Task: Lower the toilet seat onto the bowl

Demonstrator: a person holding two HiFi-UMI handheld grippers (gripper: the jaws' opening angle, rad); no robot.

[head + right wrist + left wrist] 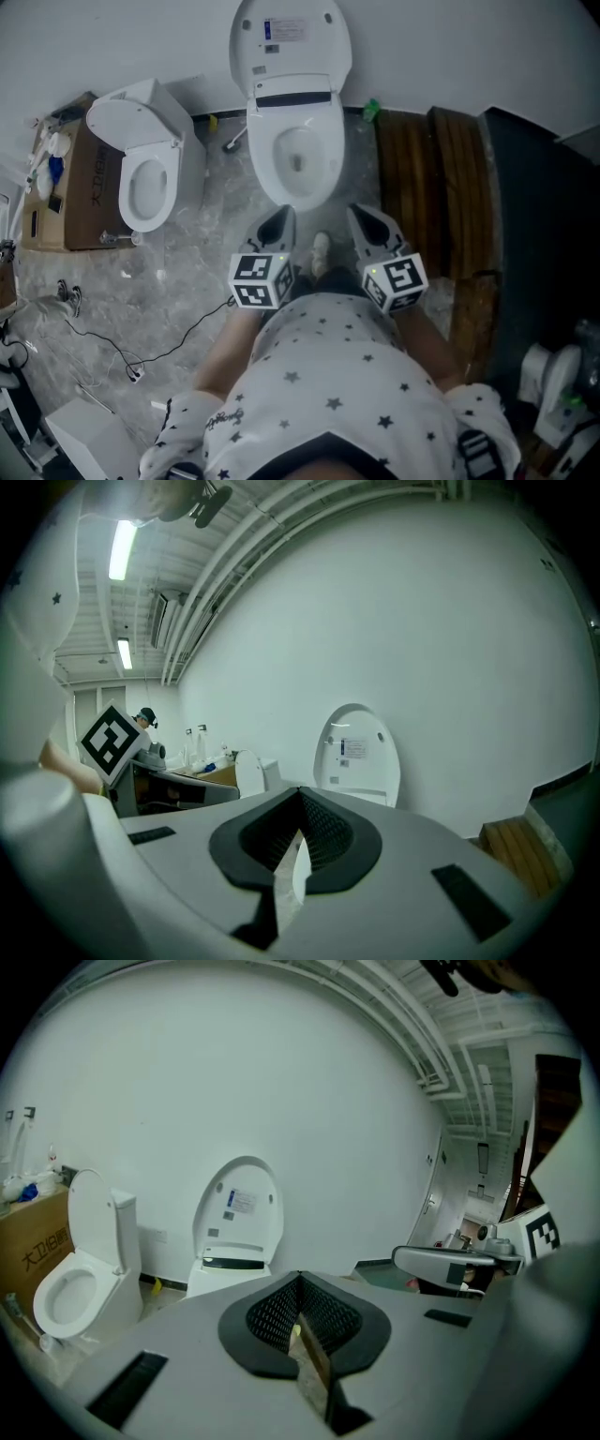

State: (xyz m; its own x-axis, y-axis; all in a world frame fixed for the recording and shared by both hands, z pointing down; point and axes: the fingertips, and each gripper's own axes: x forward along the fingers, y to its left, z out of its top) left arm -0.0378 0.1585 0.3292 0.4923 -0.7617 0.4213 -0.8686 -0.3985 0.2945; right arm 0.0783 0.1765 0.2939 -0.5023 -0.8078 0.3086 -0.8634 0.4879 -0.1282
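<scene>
Left gripper (277,225) and right gripper (370,225) are both clenched, empty. The upright white oval plastic toilet seat (291,42) looks rigid, slick, hinged: I'd catch its far top edge.

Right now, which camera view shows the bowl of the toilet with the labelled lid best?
The head view: it looks straight down into the bowl. The left gripper view shows only a sliver of it below the raised lid; the right gripper view shows the lid alone.

Grey floor (187,281) with central toilet (295,159), left toilet (145,178), cardboard box (80,202), wooden boards (422,187)
</scene>
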